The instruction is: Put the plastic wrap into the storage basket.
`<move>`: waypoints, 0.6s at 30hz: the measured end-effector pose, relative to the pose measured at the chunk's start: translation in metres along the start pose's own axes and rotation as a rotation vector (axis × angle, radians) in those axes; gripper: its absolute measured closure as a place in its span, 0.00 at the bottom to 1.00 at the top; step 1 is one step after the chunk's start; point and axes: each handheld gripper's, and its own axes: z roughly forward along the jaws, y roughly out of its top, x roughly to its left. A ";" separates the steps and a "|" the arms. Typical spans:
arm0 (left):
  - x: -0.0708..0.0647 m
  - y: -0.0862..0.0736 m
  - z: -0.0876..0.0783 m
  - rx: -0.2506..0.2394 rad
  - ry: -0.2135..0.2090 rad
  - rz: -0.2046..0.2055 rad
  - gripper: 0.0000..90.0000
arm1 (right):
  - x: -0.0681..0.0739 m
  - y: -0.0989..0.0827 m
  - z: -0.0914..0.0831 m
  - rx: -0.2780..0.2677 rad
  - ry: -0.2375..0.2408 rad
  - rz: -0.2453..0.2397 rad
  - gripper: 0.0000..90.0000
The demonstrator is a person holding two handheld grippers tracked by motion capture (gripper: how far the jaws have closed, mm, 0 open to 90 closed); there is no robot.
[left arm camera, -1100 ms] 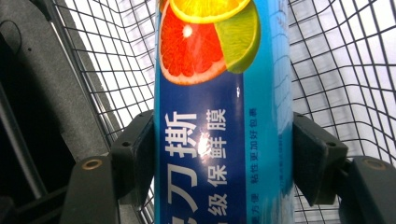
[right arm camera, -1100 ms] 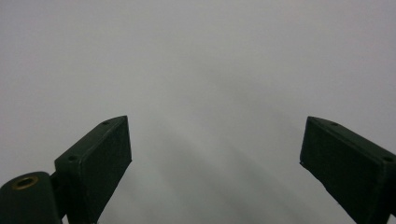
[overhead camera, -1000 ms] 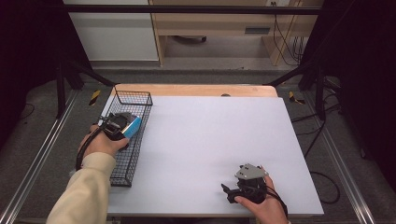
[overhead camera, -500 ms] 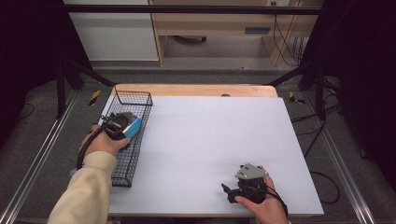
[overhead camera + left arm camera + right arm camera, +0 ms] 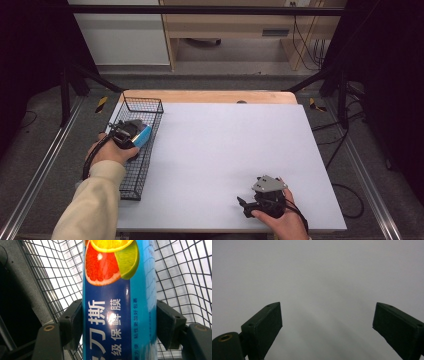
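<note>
At the left of the high view the left gripper (image 5: 134, 134) is clamped across a long blue cardboard box of cling film printed with citrus slices (image 5: 120, 300), both black pads pressing its two long sides; the grip sits partway along the box, so it rides square between the jaws rather than hanging from one end. The box is inside the narrow black wire basket (image 5: 131, 187), near its far end, and whether it rests on the mesh floor or is held just above it I cannot tell. The basket walls stand close on either side of the jaws in the left gripper view, so sideways room looks tight; straight up seems the free way out. The basket lies along the left edge of the white tabletop (image 5: 225, 145), which is bare across the middle and right of the frame. Low right, the right gripper (image 5: 245, 206) rests on that surface with its jaws spread and nothing between them, well apart from the basket.
</note>
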 end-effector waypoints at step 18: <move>-0.003 -0.005 -0.003 -0.050 0.029 0.029 0.34 | 0.001 0.000 0.001 0.007 0.005 0.002 0.10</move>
